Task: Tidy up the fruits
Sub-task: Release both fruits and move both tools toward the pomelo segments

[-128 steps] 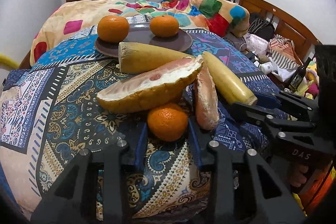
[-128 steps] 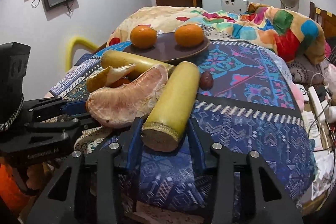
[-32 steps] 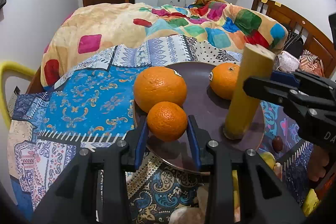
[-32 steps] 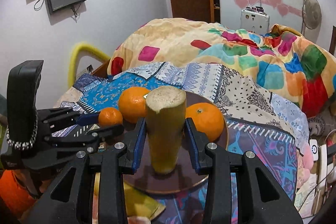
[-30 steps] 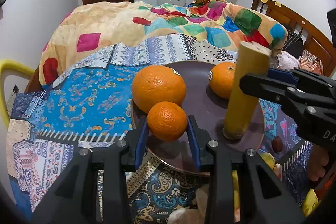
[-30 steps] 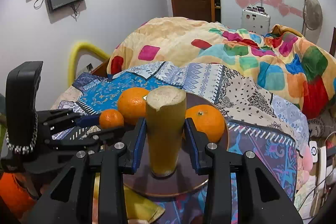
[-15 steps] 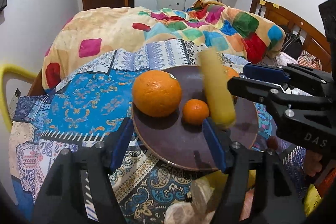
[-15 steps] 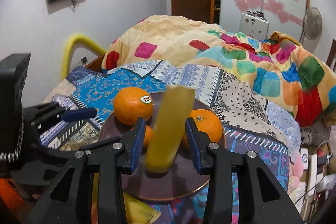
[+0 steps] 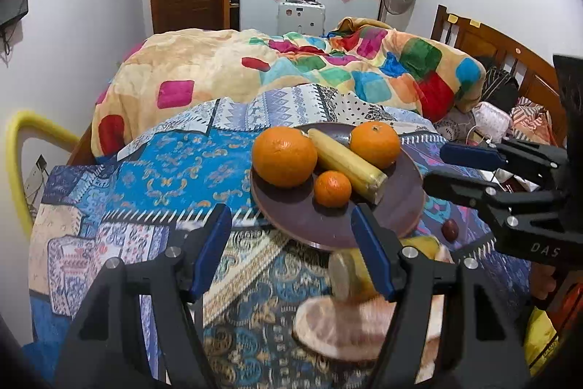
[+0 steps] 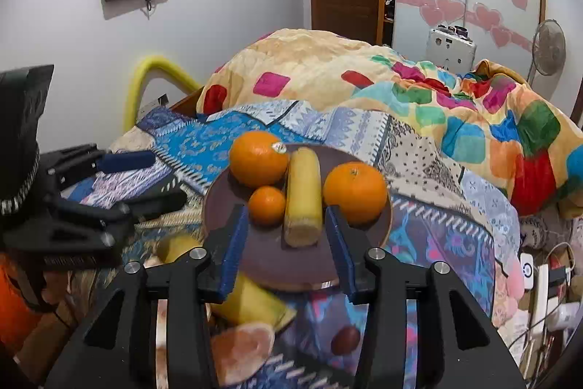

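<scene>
Left gripper (image 9: pixel 291 236) and right gripper (image 10: pixel 288 232): both spread wide, empty, short of the plate (image 10: pixel 266 265), where the small orange (image 10: pixel 267 205) and yellow stalk (image 10: pixel 301 199), clamped upright a second ago, now lie released between two large oranges (image 10: pixel 259 158).

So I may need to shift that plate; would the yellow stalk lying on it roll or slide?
Probably little. The yellow stalk is a smooth cylinder, so it could roll sideways, but it lies between the big orange and the small orange on one side and another orange on the other. Tilting the plate might slide it endwise.
</scene>
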